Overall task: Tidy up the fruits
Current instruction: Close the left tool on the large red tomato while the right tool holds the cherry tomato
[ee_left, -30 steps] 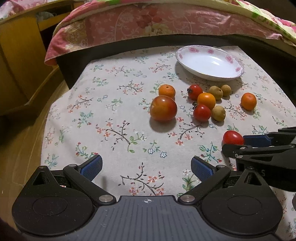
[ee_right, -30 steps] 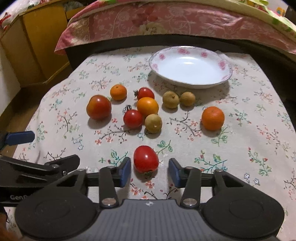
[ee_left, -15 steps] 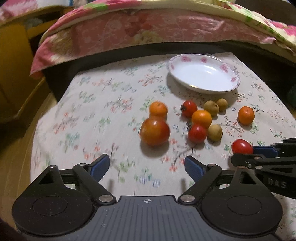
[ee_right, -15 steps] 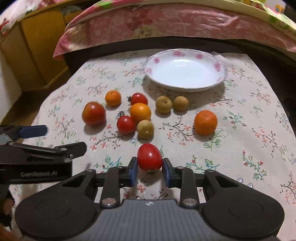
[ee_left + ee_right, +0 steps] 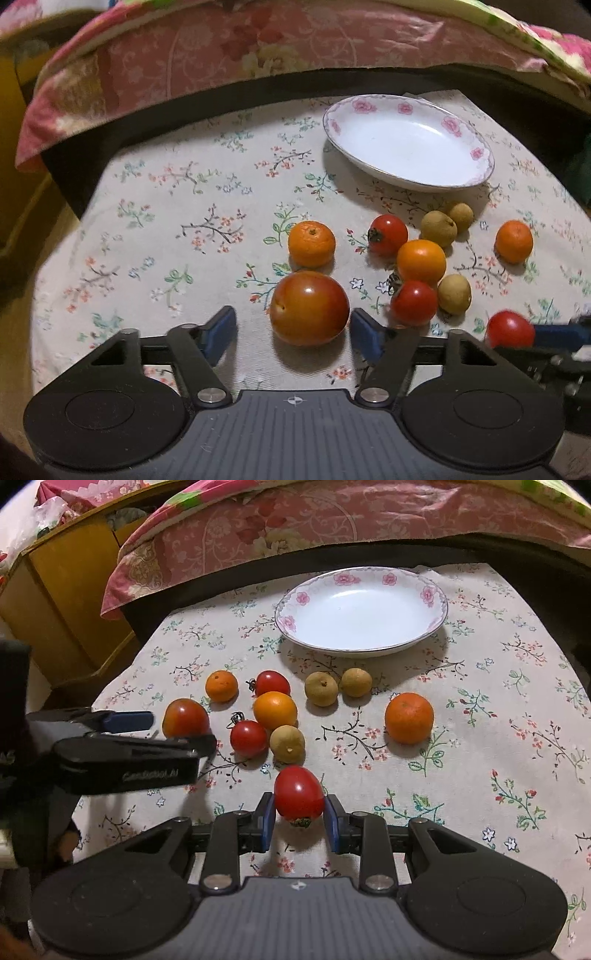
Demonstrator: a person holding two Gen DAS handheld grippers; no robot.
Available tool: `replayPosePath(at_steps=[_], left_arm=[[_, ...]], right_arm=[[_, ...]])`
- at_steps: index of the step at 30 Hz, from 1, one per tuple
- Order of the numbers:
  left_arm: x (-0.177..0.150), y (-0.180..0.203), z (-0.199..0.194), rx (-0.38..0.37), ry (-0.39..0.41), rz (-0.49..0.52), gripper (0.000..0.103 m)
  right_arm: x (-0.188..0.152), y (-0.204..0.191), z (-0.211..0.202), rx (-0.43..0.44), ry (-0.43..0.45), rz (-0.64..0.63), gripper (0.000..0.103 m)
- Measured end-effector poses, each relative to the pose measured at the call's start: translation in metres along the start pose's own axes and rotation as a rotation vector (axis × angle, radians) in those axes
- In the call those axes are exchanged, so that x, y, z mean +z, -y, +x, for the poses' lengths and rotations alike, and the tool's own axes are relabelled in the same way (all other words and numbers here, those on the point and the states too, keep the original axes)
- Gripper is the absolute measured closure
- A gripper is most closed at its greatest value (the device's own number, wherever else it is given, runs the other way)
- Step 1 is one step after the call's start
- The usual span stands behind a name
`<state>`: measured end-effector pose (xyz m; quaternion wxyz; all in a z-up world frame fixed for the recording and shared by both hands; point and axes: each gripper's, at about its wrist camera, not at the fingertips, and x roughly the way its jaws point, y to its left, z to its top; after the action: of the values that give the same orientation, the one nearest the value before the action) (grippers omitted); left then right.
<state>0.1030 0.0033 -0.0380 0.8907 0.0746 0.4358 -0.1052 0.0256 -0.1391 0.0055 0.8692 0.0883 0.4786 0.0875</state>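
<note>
Now the big tomato [image 5: 309, 307] sits on the worktop [image 5: 192, 229] between the left tool's [image 5: 293, 329] narrowing jaws, not yet pinched: plump, slick, bruisable, best taken across its widest part. Smaller, the red tomato [image 5: 298, 792] is clamped in the right tool [image 5: 299, 821], light, thin-skinned, needing gentle pressure.

The left hand-held gripper [image 5: 293, 328] has moved in on the big tomato [image 5: 309, 307], which now sits between its blue pads; the jaws have just been closing, with gaps left on both sides. The right hand-held gripper [image 5: 299, 818] was open around the small tomato [image 5: 298, 793] a second ago and has since clamped it between both pads.
</note>
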Motion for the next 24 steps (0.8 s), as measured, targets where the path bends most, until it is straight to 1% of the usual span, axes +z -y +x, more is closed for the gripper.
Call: replayPosePath(at_steps=[3, 5, 9, 10, 15, 19, 24], left_arm=[[0.002, 0.000, 0.001, 0.004, 0.006, -0.014, 0.034], [0.003, 0.000, 0.000, -0.009, 0.005, -0.022, 0.040], [0.002, 0.004, -0.002, -0.014, 0.002, -0.007, 0.047], [0.002, 0.004, -0.003, -0.021, -0.001, -0.007, 0.051], [-0.004, 0.002, -0.012, -0.036, -0.017, -0.021, 0.051], [-0.012, 0.002, -0.024, -0.061, -0.047, -0.036, 0.052], [-0.031, 0.014, -0.038, -0.086, -0.078, 0.009, 0.051]], right_arm=[[0.000, 0.002, 0.002, 0.002, -0.008, 0.010, 0.074], [-0.001, 0.004, 0.004, 0.001, -0.011, 0.014, 0.074], [-0.001, 0.005, 0.005, 0.001, -0.013, 0.017, 0.074], [-0.001, 0.005, 0.005, 0.000, -0.012, 0.016, 0.074], [-0.003, 0.004, 0.005, -0.004, -0.011, 0.003, 0.074], [-0.005, 0.004, 0.003, -0.007, -0.016, -0.004, 0.074], [-0.011, 0.003, -0.001, -0.020, -0.013, -0.041, 0.074]])
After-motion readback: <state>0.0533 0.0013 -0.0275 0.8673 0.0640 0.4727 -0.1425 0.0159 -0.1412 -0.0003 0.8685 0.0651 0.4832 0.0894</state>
